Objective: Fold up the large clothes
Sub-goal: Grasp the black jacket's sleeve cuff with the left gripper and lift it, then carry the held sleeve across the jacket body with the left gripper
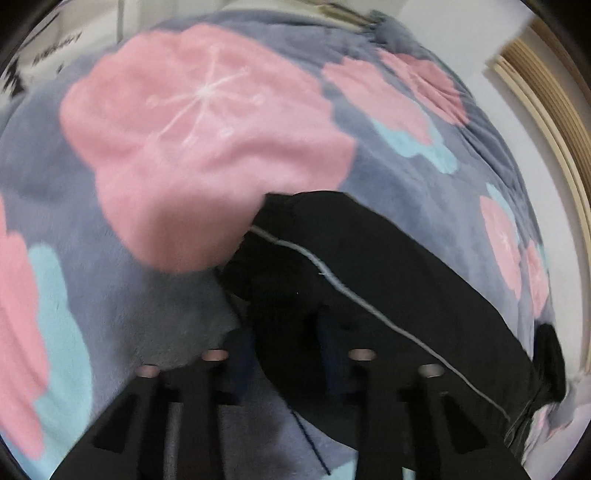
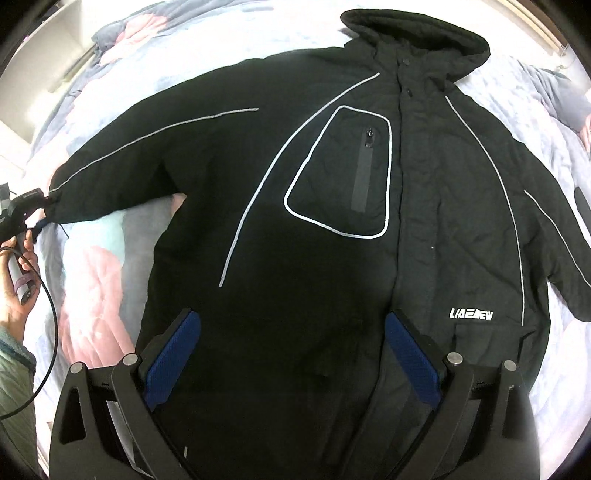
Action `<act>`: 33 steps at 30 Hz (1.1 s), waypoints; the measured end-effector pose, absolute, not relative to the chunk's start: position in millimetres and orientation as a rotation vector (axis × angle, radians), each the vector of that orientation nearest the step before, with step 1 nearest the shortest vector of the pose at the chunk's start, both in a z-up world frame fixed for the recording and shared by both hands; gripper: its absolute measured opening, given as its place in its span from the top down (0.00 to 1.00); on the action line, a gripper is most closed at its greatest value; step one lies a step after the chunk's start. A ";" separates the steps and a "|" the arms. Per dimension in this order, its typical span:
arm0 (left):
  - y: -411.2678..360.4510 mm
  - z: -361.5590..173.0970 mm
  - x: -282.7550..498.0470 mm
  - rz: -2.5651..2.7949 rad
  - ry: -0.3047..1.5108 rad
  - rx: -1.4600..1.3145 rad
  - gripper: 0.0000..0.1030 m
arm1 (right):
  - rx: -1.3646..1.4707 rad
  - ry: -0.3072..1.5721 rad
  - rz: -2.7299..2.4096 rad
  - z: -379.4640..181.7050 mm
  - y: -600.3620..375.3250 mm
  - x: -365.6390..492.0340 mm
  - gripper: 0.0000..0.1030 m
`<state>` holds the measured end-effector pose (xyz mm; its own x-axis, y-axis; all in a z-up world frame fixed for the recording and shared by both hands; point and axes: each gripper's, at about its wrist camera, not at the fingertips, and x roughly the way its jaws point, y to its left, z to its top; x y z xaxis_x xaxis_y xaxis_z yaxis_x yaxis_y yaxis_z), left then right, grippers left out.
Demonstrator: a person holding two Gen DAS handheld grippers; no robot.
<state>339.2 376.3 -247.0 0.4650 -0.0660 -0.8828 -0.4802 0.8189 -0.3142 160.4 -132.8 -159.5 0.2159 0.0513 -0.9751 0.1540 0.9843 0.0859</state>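
We're over the bed, and its blanket (image 2: 92,280), grey with pink and pale blue flowers, fills most of the left wrist view, blurred and soft there. A white wall and a strip of wood trim (image 1: 546,122) sit at the right edge of that view, cut off by the lens rim.

The black jacket (image 2: 295,229) lies spread flat on the blanket, front up, hood (image 2: 413,33) at the far end, both sleeves out to the sides. Its lower hem runs under our right claw (image 2: 291,350) and out of sight. That claw hangs above the jacket's lower front with its blue pads (image 2: 173,354) well apart, nothing between them.

Off to the side, our left claw (image 2: 38,210) meets the cuff (image 2: 55,203) of the outstretched sleeve (image 2: 147,147). Up close its fingers are dark and smeared against the black cloth, so the tips are hard to pick out, but the jaws are drawn in on the cuff, pinching it. A hand (image 2: 16,280) grips the handle there, a black cable (image 2: 51,295) looping down past a green sleeve.

A zipped chest pocket (image 2: 343,177) with pale piping and a small white logo (image 2: 471,314) show clearly.
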 end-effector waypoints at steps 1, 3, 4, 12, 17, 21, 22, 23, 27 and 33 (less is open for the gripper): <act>372.7 -240.9 339.4 0.269 1.061 -0.561 0.83 | 0.181 1.354 -0.073 -160.7 -134.4 160.5 0.02; 361.8 -220.9 337.7 0.248 1.025 -0.507 0.86 | 0.191 1.353 -0.077 -161.8 -137.7 159.9 0.02; 355.4 -208.7 336.5 0.230 1.003 -0.482 0.87 | 0.197 1.351 -0.081 -161.5 -139.3 159.1 0.02; 266.6 -109.1 324.6 0.002 0.848 -0.295 0.87 | 0.253 1.336 -0.116 -162.1 -153.7 153.4 0.02; 186.7 -78.0 316.7 -0.189 0.804 -0.207 0.88 | 0.263 1.314 -0.127 -157.1 -160.5 147.6 0.02; 107.2 -65.2 311.1 -0.343 0.787 -0.085 0.88 | 0.285 1.302 -0.139 -155.7 -167.0 143.0 0.02; 90.8 -64.2 309.2 -0.371 0.780 -0.055 0.88 | 0.289 1.300 -0.143 -155.6 -168.9 141.9 0.02; 73.7 -65.1 309.0 -0.400 0.777 -0.031 0.88 | 0.295 1.298 -0.148 -155.6 -171.4 140.4 0.02; 6.8 -88.7 308.0 -0.530 0.822 0.027 0.88 | 0.326 1.293 -0.179 -158.9 -185.6 132.9 0.02; -58.0 -195.7 307.0 -0.581 1.053 0.144 0.87 | 0.375 1.292 -0.236 -167.0 -210.6 120.2 0.02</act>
<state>307.0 -58.0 -195.7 0.3608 -0.3818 -0.8509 0.5158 0.8418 -0.1590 120.2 -210.6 -167.0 0.2639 0.0375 -0.9638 0.3758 0.9163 0.1386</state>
